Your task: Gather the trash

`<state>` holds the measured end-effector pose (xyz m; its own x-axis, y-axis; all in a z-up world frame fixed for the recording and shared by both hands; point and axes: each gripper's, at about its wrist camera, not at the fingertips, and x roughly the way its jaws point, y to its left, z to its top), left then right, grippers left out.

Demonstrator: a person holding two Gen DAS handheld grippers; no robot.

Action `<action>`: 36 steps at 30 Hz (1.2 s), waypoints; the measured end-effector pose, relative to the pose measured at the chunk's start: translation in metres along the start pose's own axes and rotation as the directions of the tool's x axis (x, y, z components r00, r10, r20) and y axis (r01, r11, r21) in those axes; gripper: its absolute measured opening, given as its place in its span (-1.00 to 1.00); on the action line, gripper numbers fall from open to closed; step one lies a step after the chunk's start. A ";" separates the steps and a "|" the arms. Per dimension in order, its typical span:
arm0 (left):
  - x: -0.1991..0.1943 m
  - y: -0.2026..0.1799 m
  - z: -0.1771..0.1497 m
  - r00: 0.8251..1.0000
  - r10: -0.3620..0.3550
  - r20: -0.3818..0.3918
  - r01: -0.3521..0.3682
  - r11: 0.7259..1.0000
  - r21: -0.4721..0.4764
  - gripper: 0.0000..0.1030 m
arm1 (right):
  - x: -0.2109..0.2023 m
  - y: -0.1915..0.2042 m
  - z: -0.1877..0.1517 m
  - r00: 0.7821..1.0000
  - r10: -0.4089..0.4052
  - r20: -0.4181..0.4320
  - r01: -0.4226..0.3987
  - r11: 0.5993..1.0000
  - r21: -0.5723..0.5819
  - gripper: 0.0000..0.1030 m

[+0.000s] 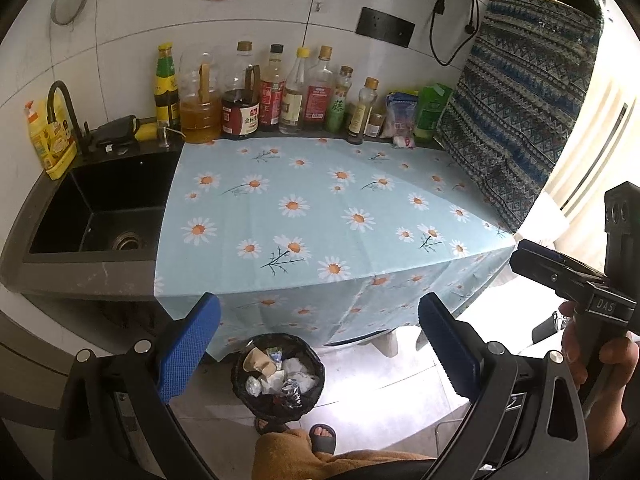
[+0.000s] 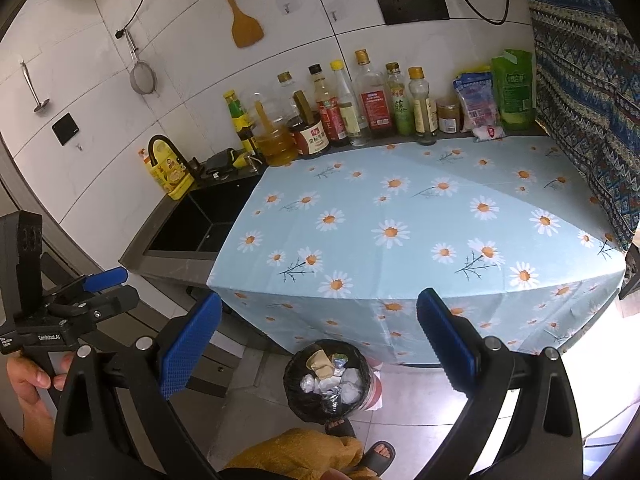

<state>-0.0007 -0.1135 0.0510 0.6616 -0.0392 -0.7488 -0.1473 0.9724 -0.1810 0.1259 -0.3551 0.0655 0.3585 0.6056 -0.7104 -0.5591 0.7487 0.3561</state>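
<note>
Left tongs [image 1: 320, 348] and right tongs [image 2: 320, 344] both gape wide at the bottom of their frames, holding nothing. Between the blue pads [image 1: 188, 344], low centre, a black-lined bin [image 1: 278, 376] full of crumpled trash [image 1: 280, 372] stands on the floor before the daisy-cloth surface [image 1: 320, 208].
</note>
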 end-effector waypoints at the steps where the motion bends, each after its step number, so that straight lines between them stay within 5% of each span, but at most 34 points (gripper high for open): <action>1: -0.001 -0.001 -0.001 1.000 0.001 0.001 -0.001 1.000 0.001 0.87 | -0.001 -0.001 -0.001 1.000 -0.002 0.001 0.002 1.000 0.000 0.88; 36: -0.010 0.000 -0.005 1.000 0.025 0.018 -0.025 1.000 -0.005 0.87 | 0.001 -0.006 -0.002 1.000 0.007 -0.011 -0.008 1.000 -0.015 0.88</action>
<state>-0.0114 -0.1145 0.0554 0.6712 -0.0104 -0.7412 -0.1675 0.9719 -0.1653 0.1280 -0.3595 0.0620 0.3461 0.6081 -0.7144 -0.5729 0.7400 0.3524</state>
